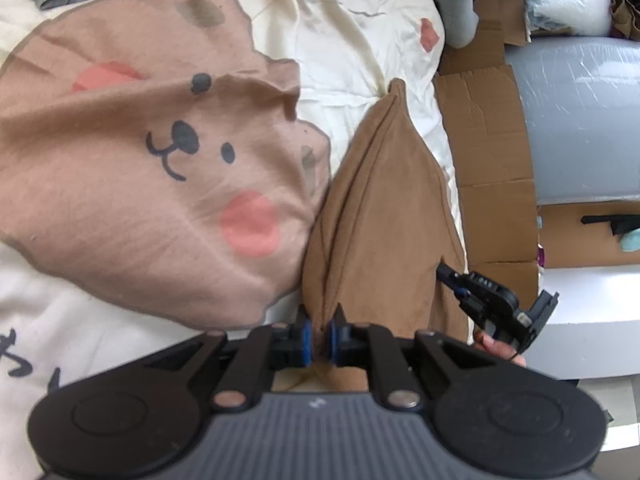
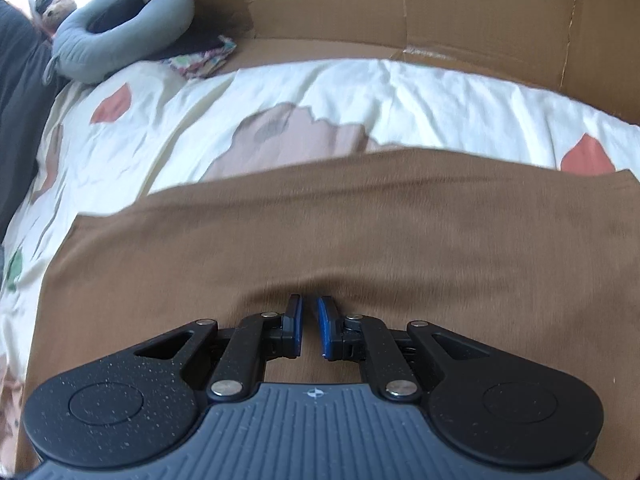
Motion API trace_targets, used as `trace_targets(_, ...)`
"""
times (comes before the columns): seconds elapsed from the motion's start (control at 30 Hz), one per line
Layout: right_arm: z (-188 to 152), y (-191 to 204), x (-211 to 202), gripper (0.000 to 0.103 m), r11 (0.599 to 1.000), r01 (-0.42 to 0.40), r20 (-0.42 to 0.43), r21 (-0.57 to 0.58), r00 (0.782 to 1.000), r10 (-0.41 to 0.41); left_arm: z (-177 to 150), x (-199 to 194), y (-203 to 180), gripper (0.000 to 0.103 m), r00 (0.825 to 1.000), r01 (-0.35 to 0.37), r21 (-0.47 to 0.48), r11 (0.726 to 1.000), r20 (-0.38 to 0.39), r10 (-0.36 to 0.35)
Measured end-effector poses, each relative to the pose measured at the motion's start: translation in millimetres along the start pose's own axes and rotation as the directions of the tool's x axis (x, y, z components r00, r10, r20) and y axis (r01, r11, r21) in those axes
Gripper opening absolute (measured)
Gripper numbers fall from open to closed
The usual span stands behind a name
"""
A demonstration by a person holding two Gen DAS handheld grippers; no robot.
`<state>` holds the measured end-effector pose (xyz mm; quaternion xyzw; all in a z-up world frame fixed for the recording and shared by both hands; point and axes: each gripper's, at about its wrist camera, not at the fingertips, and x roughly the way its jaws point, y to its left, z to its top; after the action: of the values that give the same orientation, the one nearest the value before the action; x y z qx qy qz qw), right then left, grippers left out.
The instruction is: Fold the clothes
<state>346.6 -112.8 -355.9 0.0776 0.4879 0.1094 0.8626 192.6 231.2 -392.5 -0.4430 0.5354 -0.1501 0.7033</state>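
Left wrist view
- Left gripper (image 1: 318,334): clamped on a bunched edge of the brown garment (image 1: 380,216); the cloth is pinched between the blue pads, probably to anchor that end while the other hand works.
- Garment: rises from the pinch in long creases to a pointed corner, lying on the bed's cream bear-print cover (image 1: 348,48), just beside the big bear face (image 1: 160,152).
- Right gripper (image 1: 490,308): seen from the side at the garment's right edge, with a bit of the person's hand under it; whether it touches the cloth cannot be told here.
- Surroundings: flattened cardboard (image 1: 488,152) lies beyond the bed edge.

Right wrist view
- Right gripper (image 2: 308,328): jaws nearly together with a narrow gap between the blue pads, and nothing in that gap; it points down at the cloth, holding nothing.
- Brown garment (image 2: 340,224): spread broad and fairly flat across the cover (image 2: 440,92), blurred.
- Judgement: the right gripper seems to be looking for an edge to pick up for the fold, while the left keeps the cloth from sliding.
- Background: a grey neck pillow (image 2: 120,28) near the cardboard wall (image 2: 400,8).
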Motion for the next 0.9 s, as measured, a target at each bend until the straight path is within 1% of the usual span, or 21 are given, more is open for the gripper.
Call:
trace_targets(0.1,8.9,-1.5,7.9,0.013,1.000,0.014,0.008,0.009,1.000,-0.014,0.7,0.8,0.4,0.009,1.000,0.002,0.000,1.000,-0.002,-0.002)
trace_targets(0.27,20.2,2.5,19.1,0.013,0.999,0.036,0.020,-0.012,0.999,-0.035,0.3,2.5,1.3,0.009,1.000,0.004,-0.004,1.000,-0.004,-0.004)
trace_targets(0.47,36.1,1.5,28.6,0.013,0.999,0.046,0.034,-0.010,0.998,-0.045,0.4,2.5,1.6,0.009,1.000,0.005,0.000,1.000,-0.003,-0.005)
trace_targets(0.6,48.2,-0.8,33.4,0.013,0.998,0.055,0.034,0.004,0.998,-0.055,0.3,1.4,1.0,0.009,1.000,0.007,0.007,1.000,-0.002,-0.007)
trace_targets(0.77,60.0,-0.5,38.3,0.013,0.998,0.069,0.039,-0.011,0.997,-0.068,0.2,0.7,0.7,0.009,1.000,0.011,0.005,1.000,0.003,-0.011)
trace_targets(0.9,66.6,-1.8,37.6,0.013,0.998,0.065,0.021,-0.009,0.998,-0.065,0.1,-1.0,1.0,0.009,1.000,0.016,0.003,1.000,0.008,-0.016)
